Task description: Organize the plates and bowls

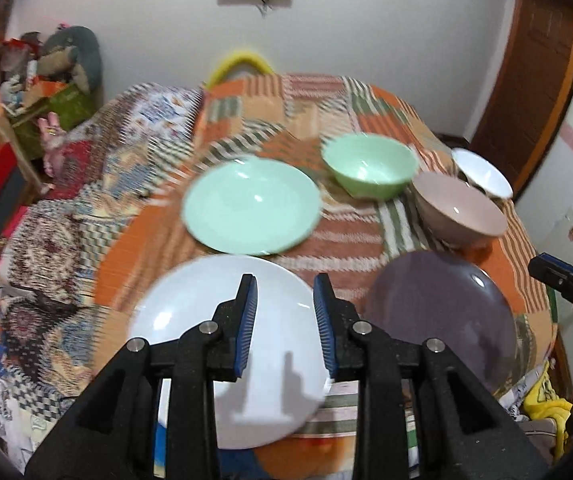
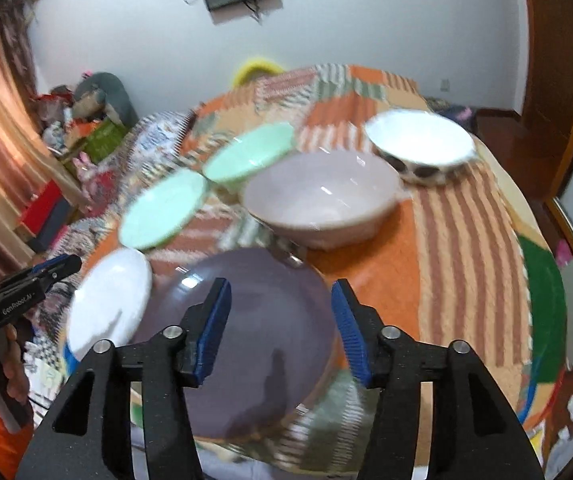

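Left wrist view: the white plate lies flat at the near edge of the quilt-covered bed, directly beneath your left gripper, whose blue pads stand a little apart with nothing between them, clear above the plate. Just beside it toward the right edge sits the purple plate; from the right wrist view your right gripper hangs over that purple plate, jaws parted wider and likewise empty. Farther in, the green plate rests near the middle of the bed, apart from the white one. Behind it the green bowl, the pink bowl and the white spotted bowl run in a row toward the far right corner, the pink and spotted ones touching or nearly so.

Nothing is stacked yet, so the job looks barely begun, and a plate appears to be the next pickup. Plates lying flat on soft quilt offer only a rim: come in low from the near edge, slide one pad under the lip and one over, and close firmly before lifting. Keep the plate level, since glazed ware may slip between ribbed pads. Set like on like, and work one hand at a time so the two grippers do not cross over the neighbouring plates.
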Tool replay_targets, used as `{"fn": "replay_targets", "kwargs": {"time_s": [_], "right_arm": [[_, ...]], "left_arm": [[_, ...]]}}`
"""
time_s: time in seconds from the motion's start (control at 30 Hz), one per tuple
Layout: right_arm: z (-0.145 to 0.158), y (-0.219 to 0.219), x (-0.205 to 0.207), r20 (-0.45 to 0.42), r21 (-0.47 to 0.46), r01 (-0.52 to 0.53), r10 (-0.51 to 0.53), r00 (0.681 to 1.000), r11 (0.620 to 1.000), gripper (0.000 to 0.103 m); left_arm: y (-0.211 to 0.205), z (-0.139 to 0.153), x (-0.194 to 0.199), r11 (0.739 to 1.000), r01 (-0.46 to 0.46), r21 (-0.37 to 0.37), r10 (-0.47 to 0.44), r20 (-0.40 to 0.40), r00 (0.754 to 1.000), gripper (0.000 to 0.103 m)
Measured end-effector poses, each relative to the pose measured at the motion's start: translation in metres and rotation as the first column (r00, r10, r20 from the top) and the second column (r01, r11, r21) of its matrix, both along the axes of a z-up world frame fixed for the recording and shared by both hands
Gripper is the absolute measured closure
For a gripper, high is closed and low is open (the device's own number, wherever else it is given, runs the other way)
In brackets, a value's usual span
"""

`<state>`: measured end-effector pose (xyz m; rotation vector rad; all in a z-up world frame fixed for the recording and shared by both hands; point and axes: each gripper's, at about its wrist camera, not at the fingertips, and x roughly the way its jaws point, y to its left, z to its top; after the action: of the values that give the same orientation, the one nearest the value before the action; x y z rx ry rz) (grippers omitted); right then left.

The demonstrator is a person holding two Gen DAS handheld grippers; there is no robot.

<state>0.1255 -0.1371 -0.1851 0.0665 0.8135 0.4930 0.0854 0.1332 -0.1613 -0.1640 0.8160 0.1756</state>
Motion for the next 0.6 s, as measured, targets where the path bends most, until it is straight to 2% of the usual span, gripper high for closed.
{"fn": "replay_targets", "kwargs": {"time_s": [0.07,0.2,0.27,0.33,0.6], "right_arm": [[0.008,0.015,0.001,0.023,0.011,-0.031,0.031,0.999,0.999,0.053],[0.019,0.048,0.0,0.068,0.013,-0.107,0.105,0.992,0.994,0.053],[0.019,0.063,-0.002,0.072,0.022,-0.142,0.14,0.988,0.99,0.047],[0.016,0.078,-0.001,0.068,0.036,-0.166,0.164,0.984,0.985,0.044],[-0.013,0.14,0.004,-0.024,0.028,-0.259,0.26,0.965,0.965,0.044]], "left_arm": [[0.011,0.009,-0.011,0.999,-0.033,0.03,0.032,0.025,0.999,0.065],[0.035,0.019,-0.031,0.993,-0.09,0.079,0.086,0.052,0.995,0.059],[0.048,0.019,-0.04,0.989,-0.119,0.088,0.115,0.052,0.992,0.053],[0.06,0.015,-0.048,0.985,-0.15,0.084,0.147,0.044,0.988,0.048],[0.099,-0.022,-0.07,0.981,-0.195,0.011,0.195,-0.039,0.98,0.048]]}}
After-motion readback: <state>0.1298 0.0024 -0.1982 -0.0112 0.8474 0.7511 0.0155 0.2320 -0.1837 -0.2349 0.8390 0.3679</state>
